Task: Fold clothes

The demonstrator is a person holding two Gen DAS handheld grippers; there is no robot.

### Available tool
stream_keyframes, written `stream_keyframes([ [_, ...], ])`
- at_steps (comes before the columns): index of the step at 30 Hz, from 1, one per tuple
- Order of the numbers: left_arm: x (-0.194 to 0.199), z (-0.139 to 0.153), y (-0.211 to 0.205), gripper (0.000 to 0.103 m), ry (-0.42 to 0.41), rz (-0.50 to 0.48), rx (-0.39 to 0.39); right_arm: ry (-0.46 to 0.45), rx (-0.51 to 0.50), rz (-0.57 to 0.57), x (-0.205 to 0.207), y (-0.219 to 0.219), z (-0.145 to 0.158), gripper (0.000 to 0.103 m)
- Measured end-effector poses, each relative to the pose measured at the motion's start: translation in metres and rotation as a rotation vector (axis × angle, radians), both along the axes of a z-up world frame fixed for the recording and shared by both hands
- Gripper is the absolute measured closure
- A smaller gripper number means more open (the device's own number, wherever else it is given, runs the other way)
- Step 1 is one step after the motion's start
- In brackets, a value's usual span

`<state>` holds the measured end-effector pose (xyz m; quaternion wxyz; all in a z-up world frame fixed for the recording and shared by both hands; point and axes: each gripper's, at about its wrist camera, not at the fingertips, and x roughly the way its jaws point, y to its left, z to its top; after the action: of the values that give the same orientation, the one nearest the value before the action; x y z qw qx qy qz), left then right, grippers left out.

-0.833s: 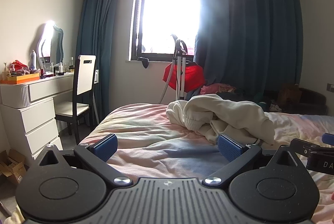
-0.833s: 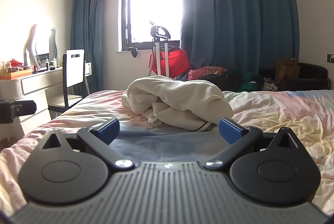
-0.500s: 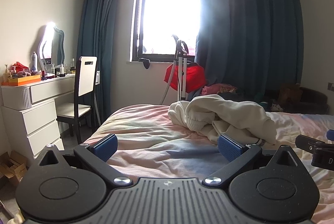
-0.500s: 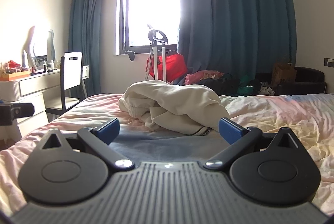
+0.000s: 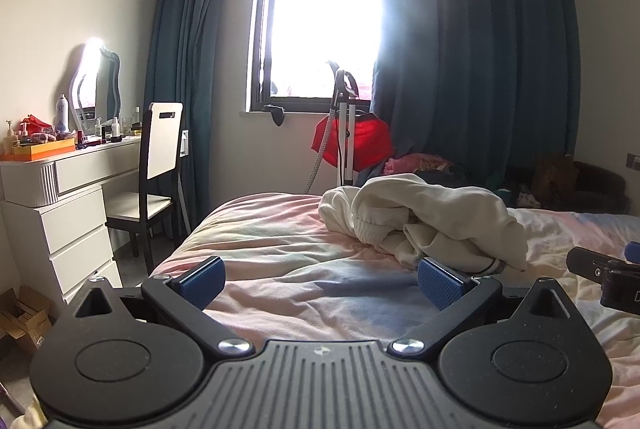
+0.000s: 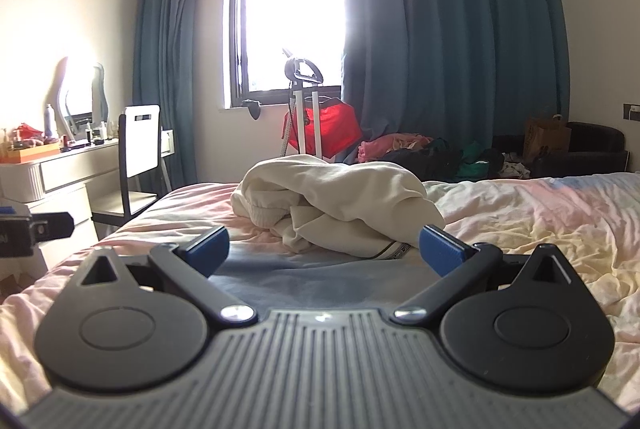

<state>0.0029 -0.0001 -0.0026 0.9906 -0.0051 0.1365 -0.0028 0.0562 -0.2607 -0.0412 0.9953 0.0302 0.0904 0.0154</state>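
My left gripper (image 5: 320,279) hung low over the bed (image 5: 280,253), blue pads spread wide and holding nothing. My right gripper (image 6: 325,247) sat the same way, jaws apart and empty. Just beyond both, at twelve to one o'clock, the crumpled cream garment (image 5: 424,217) lay heaped on the pastel sheet. At nine o'clock stood the white dresser (image 5: 60,197) and chair (image 5: 162,145); the window (image 5: 320,21) glared at twelve.

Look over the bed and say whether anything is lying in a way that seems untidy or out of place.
Yes. The cream garment lies bunched in a crumpled heap on the bed, a ribbed cuff and striped hem poking out, not spread flat. Both the left gripper and right gripper are open, short of it.
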Motion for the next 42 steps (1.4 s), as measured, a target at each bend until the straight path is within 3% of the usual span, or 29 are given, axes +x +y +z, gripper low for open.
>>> stream_keyframes([
  [16,0.000,-0.001,-0.002,0.000,-0.004,0.005,0.010,0.000,0.013,-0.008,-0.002,-0.001,0.001,0.000],
  [23,0.000,-0.002,0.000,0.000,0.000,0.000,0.005,-0.009,0.015,-0.078,-0.004,-0.003,0.004,0.000],
  [29,-0.001,-0.004,-0.001,0.000,-0.016,0.010,0.016,-0.108,0.091,-0.121,-0.017,-0.016,0.020,0.000],
  [32,0.000,-0.007,-0.002,0.000,-0.017,0.010,0.030,-0.117,0.064,-0.112,-0.018,-0.019,0.025,0.002],
  [33,0.000,-0.007,-0.003,0.000,-0.017,0.010,0.035,-0.114,0.049,-0.088,-0.015,-0.020,0.027,0.015],
  [34,0.001,-0.008,-0.003,0.000,-0.017,0.009,0.039,-0.110,0.035,-0.074,-0.011,-0.022,0.031,0.041],
  [36,0.003,-0.010,-0.005,0.000,-0.014,0.001,0.049,-0.108,0.035,-0.089,-0.005,-0.031,0.044,0.054],
  [40,0.019,-0.010,-0.015,0.000,0.003,-0.045,0.060,-0.150,0.133,-0.080,-0.003,-0.060,0.069,0.078],
  [42,0.037,-0.007,-0.025,0.000,0.011,-0.068,0.068,-0.132,0.153,-0.082,0.001,-0.074,0.072,0.083],
])
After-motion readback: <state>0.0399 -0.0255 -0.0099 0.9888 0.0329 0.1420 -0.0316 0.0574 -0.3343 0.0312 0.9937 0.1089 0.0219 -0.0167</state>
